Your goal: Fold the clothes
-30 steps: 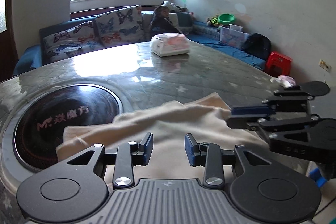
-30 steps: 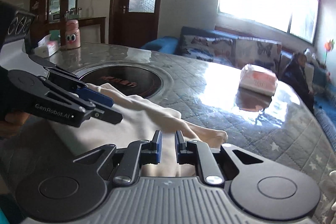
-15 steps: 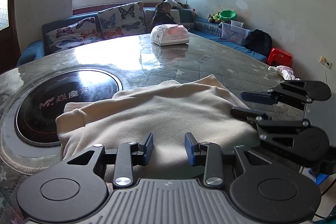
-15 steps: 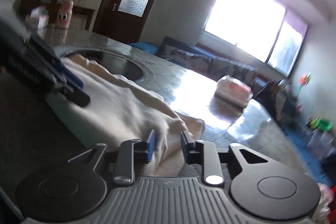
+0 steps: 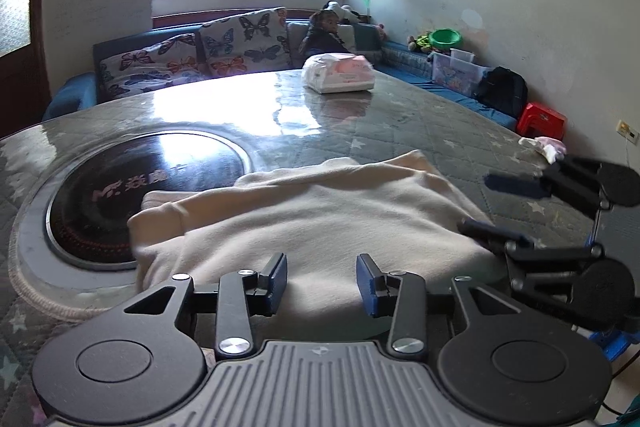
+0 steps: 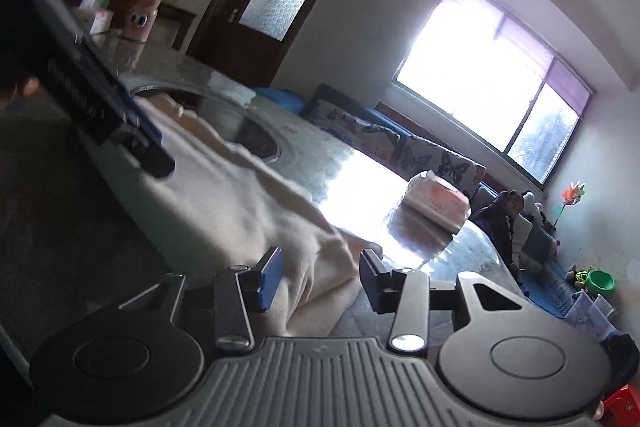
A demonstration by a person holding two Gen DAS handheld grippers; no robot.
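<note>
Cream garment lies bunched on the near part of the table, its left edge over the round black hob. Your left gripper is wide open, empty, over the near hem. Your right gripper is wide open too, empty, at the garment's right edge. Tissue pack sits far.

A cream garment lies folded in a soft, thick heap on the counter, its left edge overlapping the round black cooktop, folds slightly rumpled.
</note>
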